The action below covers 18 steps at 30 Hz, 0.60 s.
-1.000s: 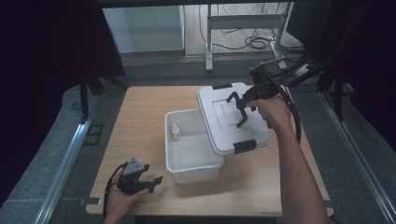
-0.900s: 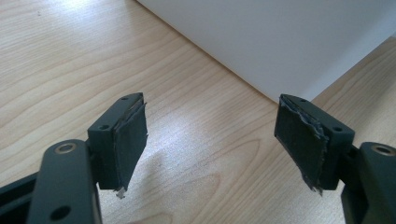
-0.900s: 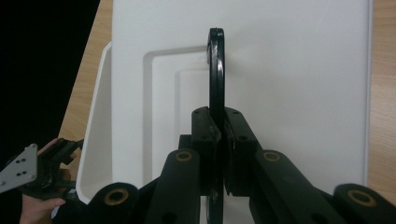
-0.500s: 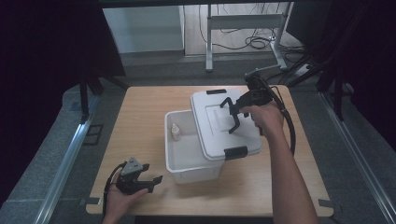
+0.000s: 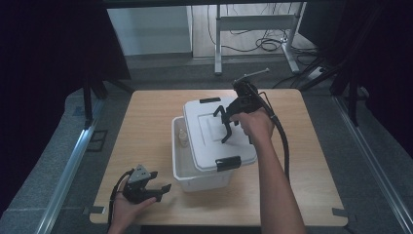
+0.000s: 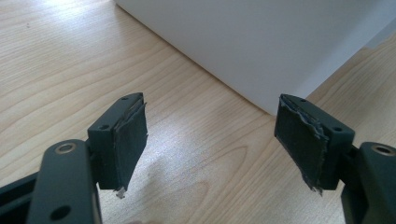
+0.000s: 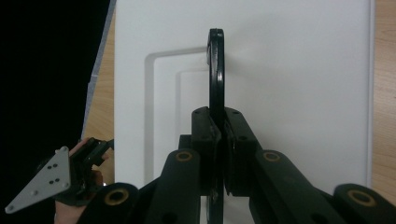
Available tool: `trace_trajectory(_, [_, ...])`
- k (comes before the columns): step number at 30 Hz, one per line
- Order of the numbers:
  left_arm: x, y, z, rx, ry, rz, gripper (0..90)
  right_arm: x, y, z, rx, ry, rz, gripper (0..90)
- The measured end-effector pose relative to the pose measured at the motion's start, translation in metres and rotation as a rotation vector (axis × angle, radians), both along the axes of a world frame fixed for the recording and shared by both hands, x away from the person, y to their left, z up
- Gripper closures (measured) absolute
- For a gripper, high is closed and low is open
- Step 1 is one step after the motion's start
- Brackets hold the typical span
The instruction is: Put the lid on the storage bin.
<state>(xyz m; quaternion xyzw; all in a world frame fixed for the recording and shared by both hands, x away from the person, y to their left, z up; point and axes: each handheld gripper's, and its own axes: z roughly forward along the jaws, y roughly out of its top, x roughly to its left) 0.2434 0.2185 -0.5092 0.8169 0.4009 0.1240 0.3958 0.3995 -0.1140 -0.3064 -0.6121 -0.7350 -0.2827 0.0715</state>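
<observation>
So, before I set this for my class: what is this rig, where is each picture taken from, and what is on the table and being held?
There is no robot here. A person holds a hand tool with a two-fingered claw in each hand. One picture looks down from above the wooden table; the other two come from small cameras riding on each claw. On the table stands a white box with a small bottle inside. The right claw is shut on the black handle of the white lid, holding it over the box, shifted to one side. The left claw rests open on the table beside the box, holding nothing.
</observation>
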Motion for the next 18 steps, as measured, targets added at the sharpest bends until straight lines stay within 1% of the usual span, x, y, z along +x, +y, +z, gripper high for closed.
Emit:
trace_trajectory(4, [-0.001,-0.001,0.001,-0.006,-0.004,-0.003,25.7,0.001,0.011,-0.006,-0.001,0.013,-0.006,85.2])
trace_trajectory(7, [-0.001,0.0,0.001,-0.009,-0.003,-0.003,25.7,0.001,0.018,-0.012,0.0,0.021,0.007,85.3])
trace_trajectory(9, [0.0,-0.001,0.0,-0.004,0.0,-0.005,25.7,0.002,0.021,-0.014,0.01,0.029,-0.002,85.2])
trace_trajectory(13, [0.0,-0.004,-0.001,-0.001,0.004,-0.013,25.7,0.002,0.027,-0.016,0.008,0.04,-0.005,85.3])
trace_trajectory(15, [0.0,-0.004,-0.001,0.0,0.003,-0.014,25.7,0.002,0.029,-0.017,0.003,0.048,0.001,85.3])
trace_trajectory(18, [0.0,-0.005,-0.001,-0.001,0.003,-0.014,25.7,-0.001,0.034,-0.018,0.0,0.06,-0.01,85.2])
